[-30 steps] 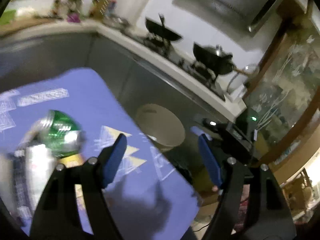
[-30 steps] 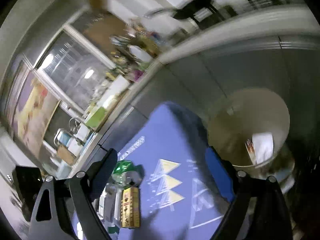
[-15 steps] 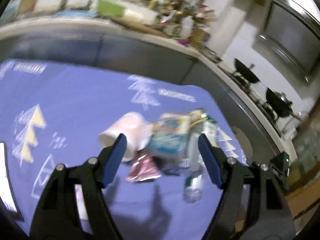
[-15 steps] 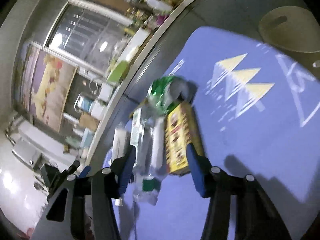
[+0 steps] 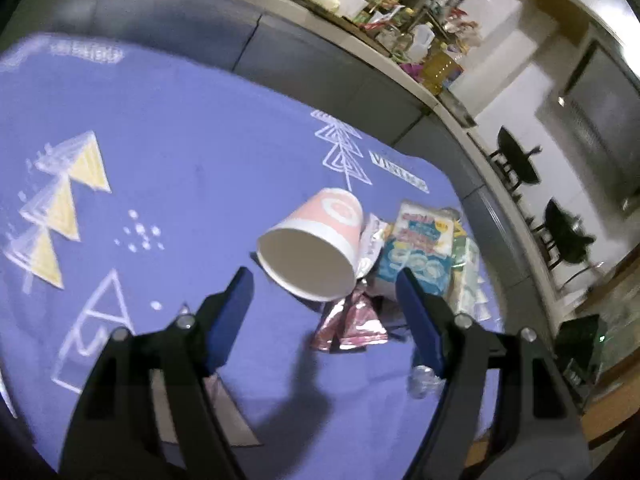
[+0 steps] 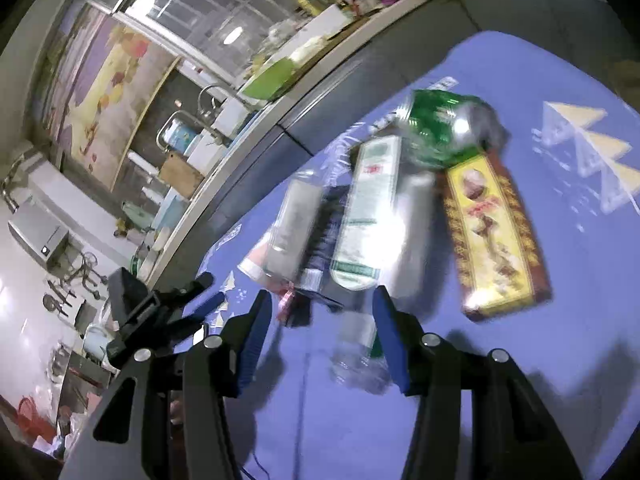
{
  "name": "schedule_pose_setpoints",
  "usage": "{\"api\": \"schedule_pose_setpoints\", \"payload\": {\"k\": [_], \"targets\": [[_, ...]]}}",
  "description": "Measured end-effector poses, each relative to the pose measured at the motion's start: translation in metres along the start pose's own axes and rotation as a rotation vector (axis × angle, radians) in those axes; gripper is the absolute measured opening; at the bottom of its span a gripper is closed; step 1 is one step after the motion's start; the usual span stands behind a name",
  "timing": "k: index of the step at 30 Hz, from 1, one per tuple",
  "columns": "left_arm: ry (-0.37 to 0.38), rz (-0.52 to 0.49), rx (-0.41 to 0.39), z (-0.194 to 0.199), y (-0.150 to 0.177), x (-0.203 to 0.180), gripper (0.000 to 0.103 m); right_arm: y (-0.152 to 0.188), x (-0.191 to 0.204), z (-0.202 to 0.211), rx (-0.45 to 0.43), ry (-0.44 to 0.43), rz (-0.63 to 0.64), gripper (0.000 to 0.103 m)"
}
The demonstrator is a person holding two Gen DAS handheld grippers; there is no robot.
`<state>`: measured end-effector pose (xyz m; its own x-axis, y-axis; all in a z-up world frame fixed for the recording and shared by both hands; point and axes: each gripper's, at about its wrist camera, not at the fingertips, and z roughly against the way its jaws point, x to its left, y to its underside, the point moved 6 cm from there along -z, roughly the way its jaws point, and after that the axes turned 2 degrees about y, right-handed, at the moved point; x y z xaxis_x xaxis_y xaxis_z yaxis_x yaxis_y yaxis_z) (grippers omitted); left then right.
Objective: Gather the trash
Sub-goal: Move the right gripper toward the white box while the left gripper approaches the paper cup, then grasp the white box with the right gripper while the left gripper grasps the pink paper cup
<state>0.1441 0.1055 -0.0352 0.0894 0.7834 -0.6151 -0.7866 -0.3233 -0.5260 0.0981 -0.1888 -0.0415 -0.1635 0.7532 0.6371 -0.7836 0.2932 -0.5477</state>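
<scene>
A pile of trash lies on the blue tablecloth (image 5: 192,160). In the left wrist view my left gripper (image 5: 325,280) is open and empty, right in front of a pink paper cup (image 5: 316,248) lying on its side. Beside the cup lie a pink foil wrapper (image 5: 352,320) and a blue snack packet (image 5: 420,252). In the right wrist view my right gripper (image 6: 322,306) is open over a clear plastic bottle (image 6: 368,216), whose neck (image 6: 356,356) lies between the fingers. A green can (image 6: 444,128) and a yellow box (image 6: 496,236) lie next to it.
The left gripper also shows in the right wrist view (image 6: 160,312) at the left. A kitchen counter (image 5: 360,20) with clutter runs behind the table. Pans sit on a stove (image 5: 540,200) at the right. The table edge is near the trash on the right.
Both grippers swung away from the bin toward the trash pile and came closer. The left one now faces the cup; the right one has reached the bottle's neck.
</scene>
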Motion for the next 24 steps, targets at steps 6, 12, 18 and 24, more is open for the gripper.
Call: {"api": "schedule_pose_setpoints", "payload": {"k": [6,12,18,24], "targets": [[0.093,0.040,0.039,-0.020,0.000,-0.006,0.065,-0.020,0.033,-0.040,0.043,0.039,0.078,0.050],[0.145,0.079,0.062,-0.045,-0.009,-0.011,0.065,-0.036,0.049,-0.081,0.083,0.144,0.133,0.050],[0.156,0.110,0.080,-0.063,-0.012,-0.003,0.062,-0.041,0.033,-0.097,0.080,0.254,0.145,0.050],[0.203,0.110,0.126,-0.074,-0.007,-0.004,0.019,-0.046,0.033,-0.114,0.091,0.262,0.149,0.060]]}}
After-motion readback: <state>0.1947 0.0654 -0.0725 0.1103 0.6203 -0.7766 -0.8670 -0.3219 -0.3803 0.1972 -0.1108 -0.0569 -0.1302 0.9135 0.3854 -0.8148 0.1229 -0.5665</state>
